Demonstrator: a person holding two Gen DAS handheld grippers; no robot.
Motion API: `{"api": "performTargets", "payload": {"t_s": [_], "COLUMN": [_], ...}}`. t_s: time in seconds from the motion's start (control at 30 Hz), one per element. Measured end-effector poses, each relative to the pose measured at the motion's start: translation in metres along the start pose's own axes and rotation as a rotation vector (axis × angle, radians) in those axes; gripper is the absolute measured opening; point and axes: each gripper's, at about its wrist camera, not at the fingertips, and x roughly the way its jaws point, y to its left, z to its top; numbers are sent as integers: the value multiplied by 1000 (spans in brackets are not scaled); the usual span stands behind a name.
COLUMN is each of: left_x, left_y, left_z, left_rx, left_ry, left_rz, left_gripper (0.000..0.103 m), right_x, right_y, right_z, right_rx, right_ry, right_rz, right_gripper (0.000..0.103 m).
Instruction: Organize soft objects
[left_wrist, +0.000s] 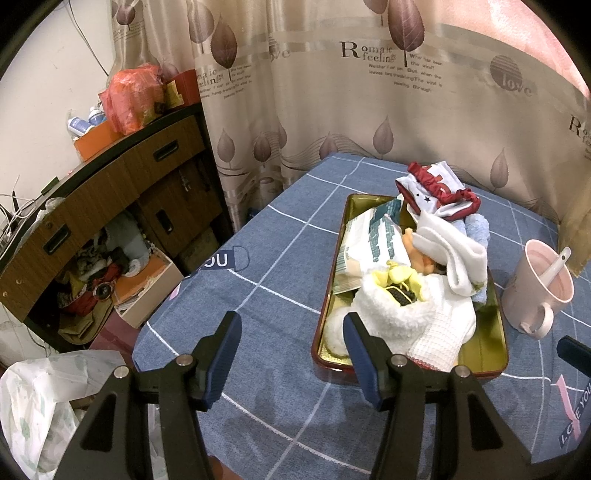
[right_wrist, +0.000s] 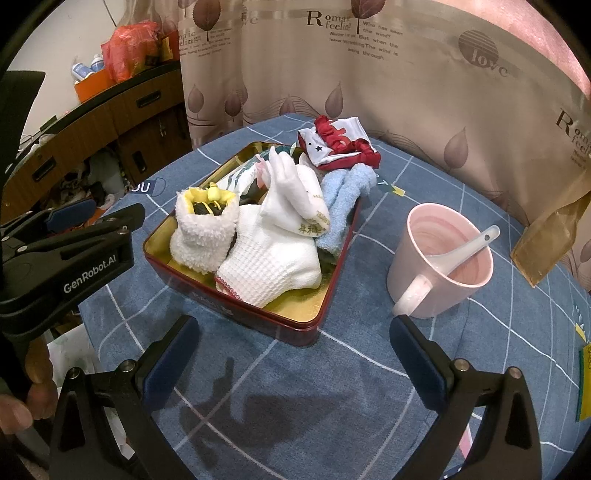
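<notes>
A red tin with a gold inside (left_wrist: 487, 354) (right_wrist: 314, 317) sits on the blue checked tablecloth. It holds a fluffy white sock (left_wrist: 384, 310) (right_wrist: 203, 232), a white waffle sock (left_wrist: 439, 332) (right_wrist: 273, 266), a white cloth (left_wrist: 454, 254) (right_wrist: 291, 192), a light blue towel (right_wrist: 343, 199) and a tissue pack (left_wrist: 373, 240). A red-and-white garment (left_wrist: 439, 192) (right_wrist: 340, 144) lies at the tin's far end. My left gripper (left_wrist: 291, 339) is open and empty, near the tin's near left corner. My right gripper (right_wrist: 295, 350) is open and empty, just in front of the tin.
A pink mug (left_wrist: 535, 291) (right_wrist: 439, 266) with a white spoon (right_wrist: 465, 251) stands right of the tin. A curtain (left_wrist: 369, 92) hangs behind the table. A wooden desk (left_wrist: 110, 199) with clutter stands to the left, beyond the table's left edge.
</notes>
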Motion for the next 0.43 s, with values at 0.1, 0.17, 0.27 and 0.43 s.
{"api": "performTargets", "payload": {"t_s": [0.1, 0.17, 0.27, 0.43], "left_x": [0, -1, -3, -3], "left_y": [0, 1, 0, -2], "left_z": [0, 0, 0, 3], "left_rx": [-2, -2, 0, 3], "left_ry": [-1, -2, -8, -9], "left_rz": [-5, -8, -10, -12], "left_gripper": [59, 59, 59, 59], "right_x": [0, -1, 0, 0], "right_y": [0, 0, 0, 0], "right_z": [0, -1, -1, 0], "right_rx": [-1, -2, -2, 0], "right_ry": [0, 1, 0, 1], "right_rz": [0, 2, 0, 0], "right_gripper": [102, 102, 102, 102]}}
